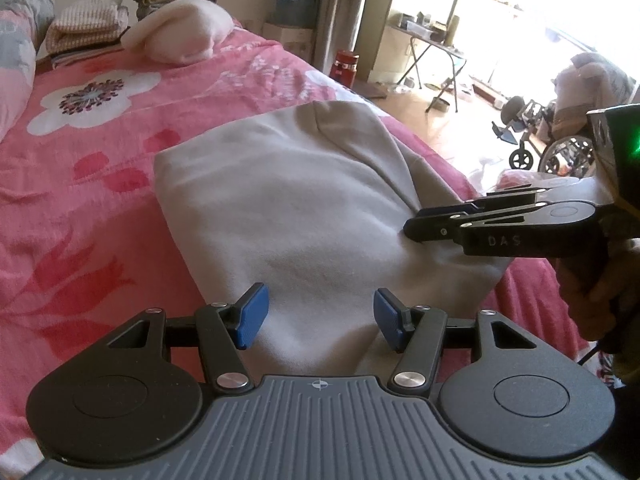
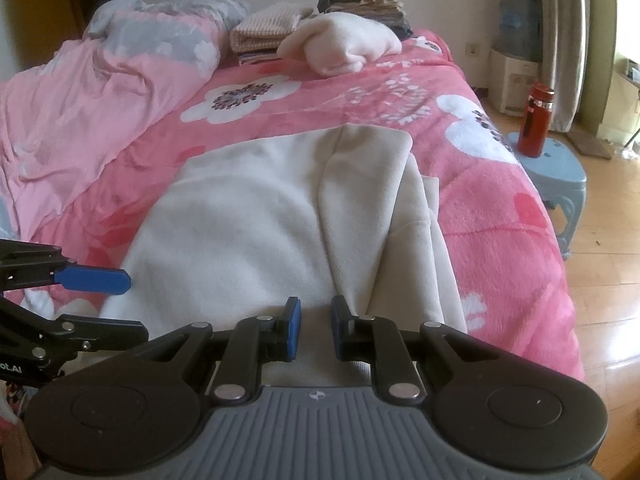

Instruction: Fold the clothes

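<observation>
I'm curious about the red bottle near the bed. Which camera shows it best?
The right wrist view: the red bottle stands whole and unobstructed on a blue stool. The left wrist view shows it smaller, farther off, its lower part hidden behind the bed's edge.

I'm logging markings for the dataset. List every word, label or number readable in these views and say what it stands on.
"DAS": raised letters on the right gripper, on its black finger arm, left wrist view.
"ot.AI": cut off by the frame edge, white print on the left gripper, right wrist view.
Red bottle: any label is too blurred to read.
Nothing else legible.
</observation>
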A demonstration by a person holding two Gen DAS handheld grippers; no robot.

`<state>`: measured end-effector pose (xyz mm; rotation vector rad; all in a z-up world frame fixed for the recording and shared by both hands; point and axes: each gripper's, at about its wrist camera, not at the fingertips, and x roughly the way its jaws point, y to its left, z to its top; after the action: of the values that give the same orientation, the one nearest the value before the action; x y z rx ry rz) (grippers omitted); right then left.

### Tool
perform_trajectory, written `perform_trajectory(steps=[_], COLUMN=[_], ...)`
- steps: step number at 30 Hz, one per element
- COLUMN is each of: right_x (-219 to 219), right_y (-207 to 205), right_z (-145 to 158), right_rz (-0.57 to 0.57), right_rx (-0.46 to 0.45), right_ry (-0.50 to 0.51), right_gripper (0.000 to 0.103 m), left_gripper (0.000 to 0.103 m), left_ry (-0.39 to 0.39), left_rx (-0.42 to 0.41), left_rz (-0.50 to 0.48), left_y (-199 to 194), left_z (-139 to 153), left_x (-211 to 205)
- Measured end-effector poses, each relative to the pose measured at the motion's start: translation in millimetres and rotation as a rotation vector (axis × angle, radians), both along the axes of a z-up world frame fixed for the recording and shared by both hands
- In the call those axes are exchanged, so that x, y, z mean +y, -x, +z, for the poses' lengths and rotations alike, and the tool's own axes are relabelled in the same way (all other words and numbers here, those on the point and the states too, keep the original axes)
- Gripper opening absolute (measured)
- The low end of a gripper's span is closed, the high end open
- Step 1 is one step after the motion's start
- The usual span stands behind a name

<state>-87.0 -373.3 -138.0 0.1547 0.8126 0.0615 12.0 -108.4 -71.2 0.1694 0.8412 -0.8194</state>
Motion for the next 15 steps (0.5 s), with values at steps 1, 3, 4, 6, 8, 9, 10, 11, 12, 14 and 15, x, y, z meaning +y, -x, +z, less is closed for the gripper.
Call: perform_trajectory(steps=[1,3,4,6,8,9,10,11,12,14,15], right_x=[-0.9,-2.6,-3.7,-5.7,-6.4,-6.6,-6.9,-7.3,-7.9,-9.2,-9.8], right_y=[-1.4,-4.4,-4.4,-3.6,-2.9,-2.8,-3.2,-3.4,-3.8,-5.6,-6.9], right_z=[0.7,2.1,2.1,1.5,1.3,1.5,1.8,1.8,2.0,4.0,5.9], right_rz=[0.003,0.008,0.008,0.006,0.009,0.011,0.015,0.017,0.020,0.023,0.024], right_rx=[0.006,0.019,0.020,0.017,0.014,0.013,0.015,0.016,0.017,0.025,0.031], right_ry=[-0.003,-0.008,-0.016,-0.029,-0.031,-0.031,-0.031,-0.032,-0.034,-0.042,-0.047], right_gripper=[0.017,0.017,0.017,0.017,0.017,0.017,0.017,0.017,0.017,0.017,0.017], left_gripper=[0.058,0.058,0.059,0.058,0.058,0.058,0.058,0.058,0.058,0.058,0.059], left_ry=[0.001,-0.003,-0.009,-0.021,-0.027,-0.024,-0.021,-0.018,-0.014,-0.022,-0.030], left_rx=[0.002,0.002,0.000,-0.006,-0.011,-0.015,-0.020,-0.025,-0.029,-0.052,-0.060], left_rz=[0.006,0.010,0.008,0.004,0.006,0.008,0.010,0.013,0.015,0.023,0.030], left_y=[0.5,0.8,1.3,2.1,2.4,2.1,1.8,1.6,1.3,-1.9,-4.7], left_z=[-0.1,0.0,-0.2,0.3,3.1,5.6,8.2,10.7,13.2,17.8,19.2], left_x=[-0.4,-2.3,-3.5,-5.4,-6.6,-7.0,-7.3,-7.6,-7.9,-10.3,-11.7])
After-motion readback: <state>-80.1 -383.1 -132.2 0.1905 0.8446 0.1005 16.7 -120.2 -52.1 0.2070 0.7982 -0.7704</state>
